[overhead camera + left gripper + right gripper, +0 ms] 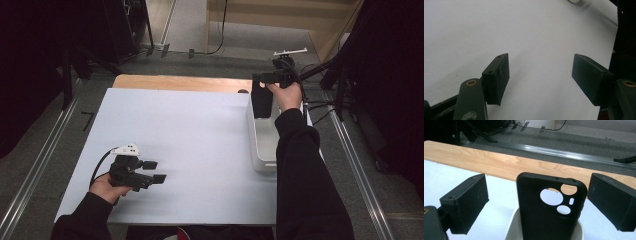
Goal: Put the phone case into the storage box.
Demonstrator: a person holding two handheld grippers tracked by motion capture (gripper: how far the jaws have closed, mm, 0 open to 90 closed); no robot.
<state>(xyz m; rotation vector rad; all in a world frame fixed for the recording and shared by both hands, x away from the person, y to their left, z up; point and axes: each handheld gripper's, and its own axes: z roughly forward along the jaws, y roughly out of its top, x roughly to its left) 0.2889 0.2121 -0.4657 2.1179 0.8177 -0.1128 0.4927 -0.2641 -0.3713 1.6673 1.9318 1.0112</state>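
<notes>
The right gripper (537,205) has its jaws spread wide, one on each side of a black phone case (549,207) and clear of it, so they grip nothing. The case stands upright in a white tub (510,227), its lower part hidden inside, its camera cut-outs near the top showing the desk's wooden edge behind. In the high view the right gripper (270,77) is held by a hand over the far end of the tub (262,150), which sits at the right side of the white desk (190,135), and the phone case (261,100) rises out of that far end. Whether anything else lies in the tub cannot be told.

The left gripper (540,75) also has its jaws wide apart and empty, with only bare white desk between them. In the high view the left gripper (155,172) rests low over the near left part of the desk, well apart from the tub
</notes>
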